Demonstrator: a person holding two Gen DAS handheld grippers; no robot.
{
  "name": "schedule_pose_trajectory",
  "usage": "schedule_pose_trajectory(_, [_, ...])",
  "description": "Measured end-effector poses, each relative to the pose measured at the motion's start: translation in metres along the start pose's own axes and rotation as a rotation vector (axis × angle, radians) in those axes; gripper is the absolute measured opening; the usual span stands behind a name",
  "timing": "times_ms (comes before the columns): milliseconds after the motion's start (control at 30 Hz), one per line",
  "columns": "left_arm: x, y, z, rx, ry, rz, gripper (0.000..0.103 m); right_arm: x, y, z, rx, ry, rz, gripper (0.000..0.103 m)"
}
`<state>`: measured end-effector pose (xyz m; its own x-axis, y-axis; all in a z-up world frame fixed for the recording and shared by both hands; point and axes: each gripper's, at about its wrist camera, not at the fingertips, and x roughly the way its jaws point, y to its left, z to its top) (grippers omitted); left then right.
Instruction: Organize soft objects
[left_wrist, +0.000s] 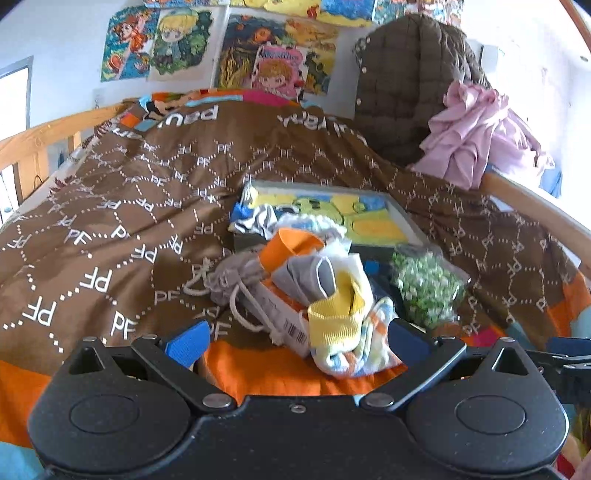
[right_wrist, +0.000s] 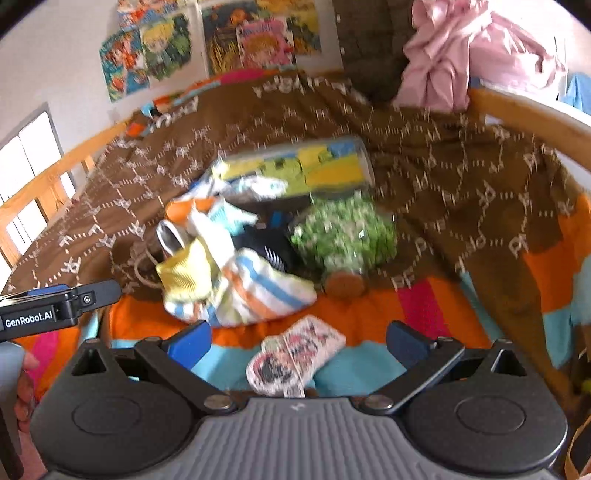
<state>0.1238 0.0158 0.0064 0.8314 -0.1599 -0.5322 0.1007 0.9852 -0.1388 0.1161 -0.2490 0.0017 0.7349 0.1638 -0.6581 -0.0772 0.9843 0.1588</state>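
Note:
A heap of small soft items lies on the bed: a yellow-cuffed sock (left_wrist: 334, 315) on a striped white, blue and orange sock (left_wrist: 365, 350), a grey sock (left_wrist: 310, 280), an orange one (left_wrist: 291, 245) and a grey drawstring pouch (left_wrist: 231, 278). My left gripper (left_wrist: 297, 341) is open, its blue pads either side of the heap's near end. In the right wrist view the striped sock (right_wrist: 258, 299) and yellow sock (right_wrist: 184, 275) lie ahead. A folded floral sock (right_wrist: 291, 356) rests between the fingers of my open right gripper (right_wrist: 297, 341), untouched by the pads.
A shallow box (left_wrist: 373, 218) with yellow and blue cloth sits behind the heap, and a bag of green bits (left_wrist: 424, 284) to its right. A brown patterned blanket (left_wrist: 129, 206) covers the bed. A brown jacket (left_wrist: 402, 85) and pink cloth (left_wrist: 476, 129) hang over the wooden rail (left_wrist: 535, 206).

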Motion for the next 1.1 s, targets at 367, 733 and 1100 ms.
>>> schedule_pose_trajectory(367, [0.023,-0.008,-0.010,0.037,0.116,-0.005,0.102,0.028,0.007,-0.009,-0.026,0.168,-0.001,0.103])
schedule_pose_trajectory(733, [0.059,-0.019,-0.017,0.016,0.231,-0.043,0.102,0.062,0.010,-0.018,-0.048,0.296,-0.045,0.103])
schedule_pose_trajectory(1100, [0.100,-0.003,-0.019,-0.156,0.291,-0.066,0.102,0.089,0.014,-0.017,-0.069,0.304,-0.084,0.103])
